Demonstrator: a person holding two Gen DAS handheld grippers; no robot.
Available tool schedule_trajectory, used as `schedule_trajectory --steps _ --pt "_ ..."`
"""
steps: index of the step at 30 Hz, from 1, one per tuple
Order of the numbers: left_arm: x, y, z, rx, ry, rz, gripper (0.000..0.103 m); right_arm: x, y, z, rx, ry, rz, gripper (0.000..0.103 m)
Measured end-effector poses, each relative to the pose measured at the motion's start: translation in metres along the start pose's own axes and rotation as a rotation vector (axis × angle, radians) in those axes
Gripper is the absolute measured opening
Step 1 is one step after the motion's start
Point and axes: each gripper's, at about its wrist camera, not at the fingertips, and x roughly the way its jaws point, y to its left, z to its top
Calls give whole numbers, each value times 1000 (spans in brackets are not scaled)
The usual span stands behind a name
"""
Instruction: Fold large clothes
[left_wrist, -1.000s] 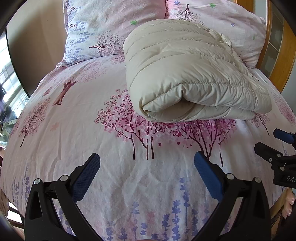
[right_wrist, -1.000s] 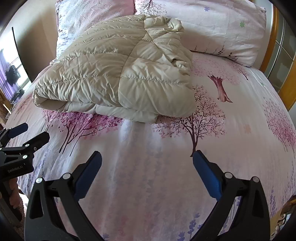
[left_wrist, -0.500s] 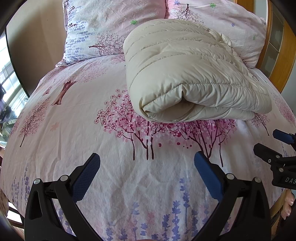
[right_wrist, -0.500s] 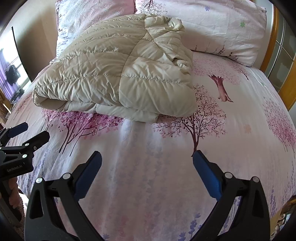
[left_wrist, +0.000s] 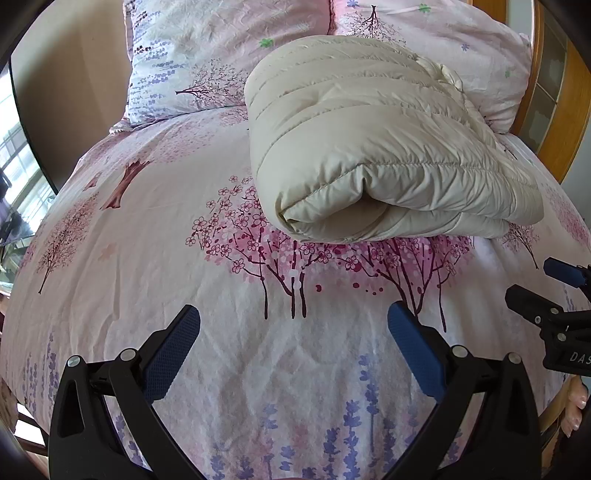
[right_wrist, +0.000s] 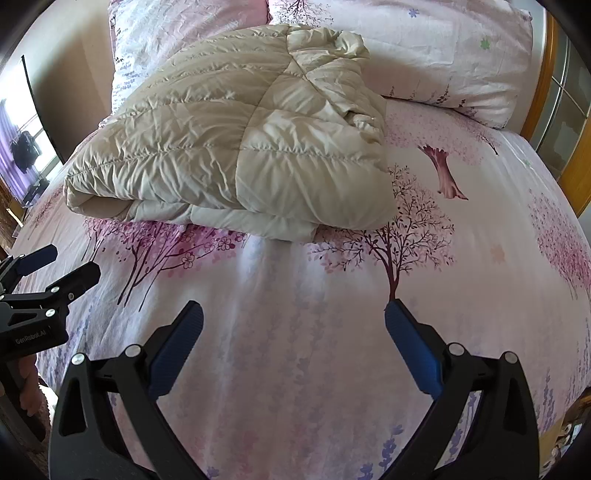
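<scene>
Near edge of bed (left_wrist: 155, 236): bare sheet, open for passing.
Middle: folded jacket (left_wrist: 369, 155) (bulky) blocks the way.
Head edge: pillows (right_wrist: 424, 55) just behind the jacket.

- The left gripper (left_wrist: 293, 328) has its jaws spread wide, blue pads facing each other, nothing between them.
- The right gripper (right_wrist: 293, 325) is spread just as wide and holds nothing.
- The two grippers sit side by side, each at the edge of the other's view.
</scene>
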Motion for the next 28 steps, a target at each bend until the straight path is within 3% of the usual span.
schedule_trajectory --steps 28 --pt "2 3 2 -9 8 -2 102 2 1 -2 12 3 7 99"
